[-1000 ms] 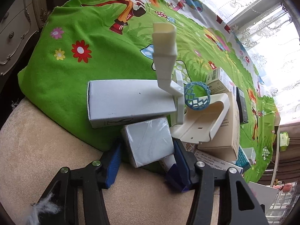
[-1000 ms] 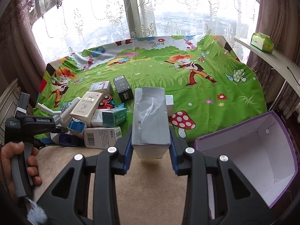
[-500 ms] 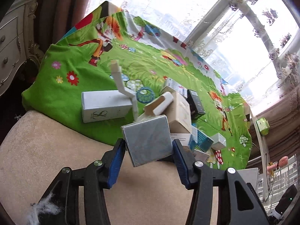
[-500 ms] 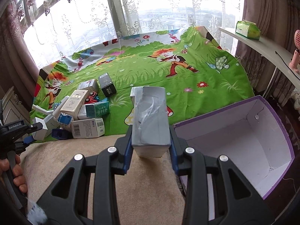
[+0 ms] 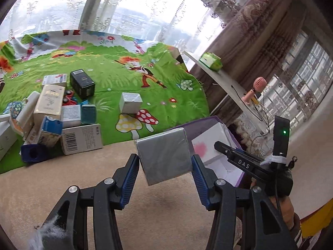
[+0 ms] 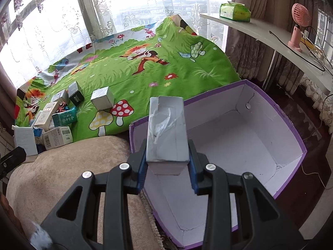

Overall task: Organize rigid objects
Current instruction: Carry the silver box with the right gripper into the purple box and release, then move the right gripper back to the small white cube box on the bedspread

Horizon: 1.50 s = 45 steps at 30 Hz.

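Up off the cloth (image 5: 158, 62) now: left gripper (image 5: 164, 166) clamped on a silver cube box (image 5: 164, 156), pads pressing both sides, held tilted over the beige cushion (image 5: 62, 177) just short of the purple bin (image 6: 291, 125). Right gripper (image 6: 167, 162) squeezed narrow on a tall silver box (image 6: 166, 129) (wrapping crinkled on the near face), hanging over the bin's near left corner. Bin white inside, nothing in it as far as visible. Back on the cloth, a pile of cartons (image 5: 62, 112) at the left, with one small silver box (image 5: 130, 103) apart, just beside a red mushroom print (image 5: 146, 117). On the shelf (image 6: 260, 31), a green pack (image 6: 235, 11) and a pink fan (image 6: 299, 23).
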Available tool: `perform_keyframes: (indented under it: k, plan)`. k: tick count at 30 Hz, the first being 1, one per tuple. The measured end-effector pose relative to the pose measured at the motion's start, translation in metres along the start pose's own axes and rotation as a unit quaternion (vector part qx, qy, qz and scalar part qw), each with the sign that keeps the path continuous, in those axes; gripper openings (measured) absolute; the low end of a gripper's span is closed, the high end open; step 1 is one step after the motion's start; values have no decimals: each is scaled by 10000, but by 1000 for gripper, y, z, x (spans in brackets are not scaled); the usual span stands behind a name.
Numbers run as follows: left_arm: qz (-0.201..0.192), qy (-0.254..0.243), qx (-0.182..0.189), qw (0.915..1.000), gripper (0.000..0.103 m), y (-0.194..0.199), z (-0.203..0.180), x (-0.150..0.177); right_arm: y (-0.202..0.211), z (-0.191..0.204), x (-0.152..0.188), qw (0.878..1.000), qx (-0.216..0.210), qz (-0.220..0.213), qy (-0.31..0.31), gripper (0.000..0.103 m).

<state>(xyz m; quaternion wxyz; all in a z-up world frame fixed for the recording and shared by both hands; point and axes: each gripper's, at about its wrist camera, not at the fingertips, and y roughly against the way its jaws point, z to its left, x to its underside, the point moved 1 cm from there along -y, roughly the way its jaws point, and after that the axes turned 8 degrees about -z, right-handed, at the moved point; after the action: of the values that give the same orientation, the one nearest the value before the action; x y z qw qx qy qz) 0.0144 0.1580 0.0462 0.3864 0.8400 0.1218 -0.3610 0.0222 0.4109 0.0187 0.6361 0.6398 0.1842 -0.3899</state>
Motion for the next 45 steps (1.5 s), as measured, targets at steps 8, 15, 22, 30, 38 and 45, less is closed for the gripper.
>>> perform_keyframes:
  k: [8, 15, 22, 30, 38, 45]
  plan:
    - [595, -835, 621, 9928, 56, -32, -56, 10, 5, -36, -5, 9988, 257, -8, -424, 41]
    - [818, -758, 743, 9910, 75, -36, -60, 16, 12, -53, -8, 9971, 371, -161, -638, 77]
    - [84, -582, 540, 9968, 75, -9, -41, 2, 8, -43, -7, 9982, 301, -110, -515, 81]
    - [-162, -257, -292, 9991, 75, 15, 6, -6, 11, -25, -6, 9990, -10, -255, -359, 83]
    - [-627, 552, -926, 9922, 68, 63, 82, -2, 5, -1, -1, 9980, -518, -205, -291, 84]
    - [-858, 1296, -1377, 9782, 58, 96, 140, 8, -6, 26, 5, 9970, -765, 113, -20, 84]
